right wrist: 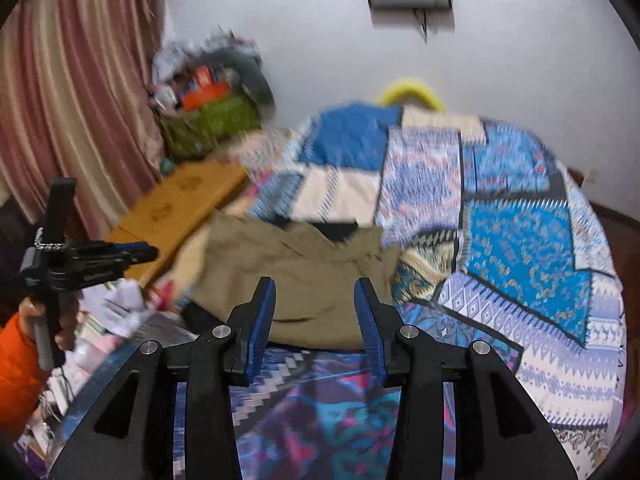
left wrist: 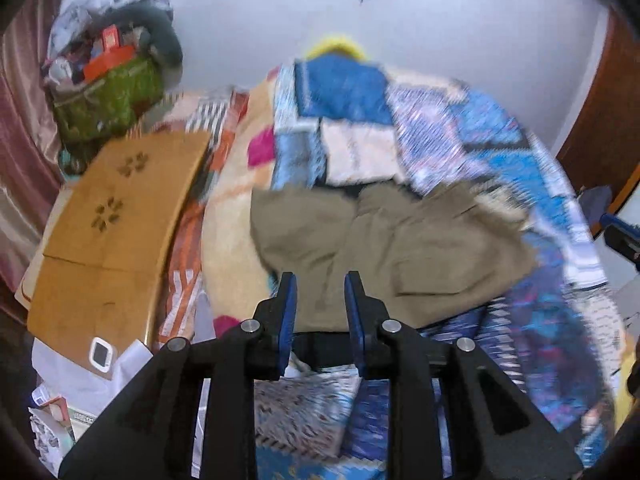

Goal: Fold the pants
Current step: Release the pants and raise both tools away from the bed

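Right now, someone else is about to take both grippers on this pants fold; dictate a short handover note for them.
Left gripper: open, nothing between its blue pads, held above the bed.
Right gripper: open, also empty.
The khaki cotton pants lie in a compact folded bundle on the blue patchwork bedspread, near the side with the tan cardboard box.
Done: pants appear folded at least once and released.
Left: check the bundle; its far edge looks rumpled, so smooth it or fold again if a tighter stack is wanted. The views are motion-blurred, so confirm first.

pants (left wrist: 384, 248): 1; tongs: 2, left (left wrist: 320, 280), right (right wrist: 316, 286); cardboard box (left wrist: 108, 232): 1; quilt (right wrist: 520, 240): 1
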